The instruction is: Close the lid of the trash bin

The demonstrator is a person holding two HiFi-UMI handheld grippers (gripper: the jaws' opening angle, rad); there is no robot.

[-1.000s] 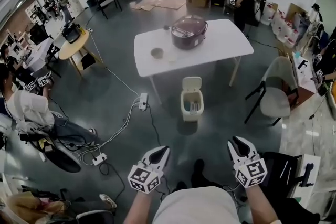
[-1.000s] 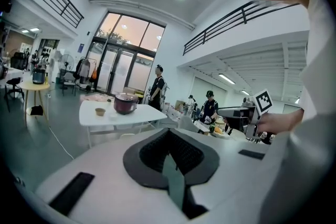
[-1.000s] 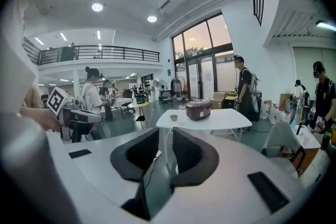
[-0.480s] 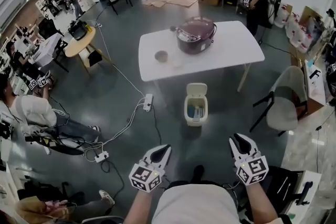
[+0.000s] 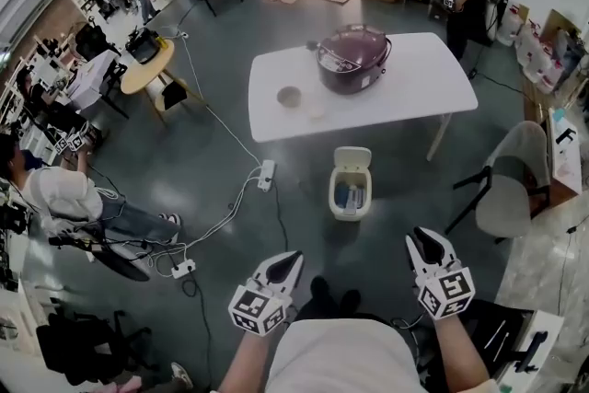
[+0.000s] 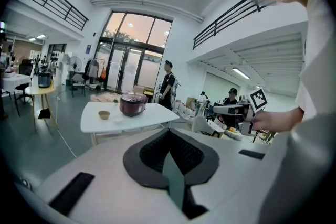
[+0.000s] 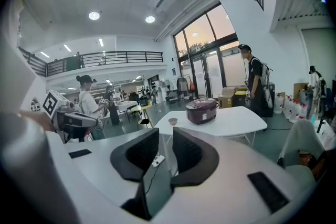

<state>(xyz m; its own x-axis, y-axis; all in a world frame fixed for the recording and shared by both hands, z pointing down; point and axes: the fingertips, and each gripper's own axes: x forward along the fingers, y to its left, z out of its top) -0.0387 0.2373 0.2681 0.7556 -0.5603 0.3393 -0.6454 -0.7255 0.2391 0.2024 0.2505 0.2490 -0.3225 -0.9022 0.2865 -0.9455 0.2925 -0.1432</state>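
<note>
Cream plastic trash bin [image 5: 351,216] sits on the grey floor, just in front of the white bench [image 5: 414,83], near edge. Its flip lid [image 5: 352,159] stands up, hinged on the bench side, and there is some stuff inside the bin. Task not started: nothing touches the bin.

Left tongs [image 5: 289,260] are pressed together and empty. Right tongs [image 5: 421,240] stand slightly apart with nothing between them. Both are held low near the person's body, well apart from the bin.

Clearance: open floor straight ahead to the bin, no obstacle in that lane. White power strip with cable [image 5: 267,174] lies on the floor left of the bin, and a grey chair [image 5: 504,189] is off to the right. The bench edge sits close behind the raised lid, so my call is to come in from above and the near side and push the lid forward and down. One set of tongs should be enough.
</note>
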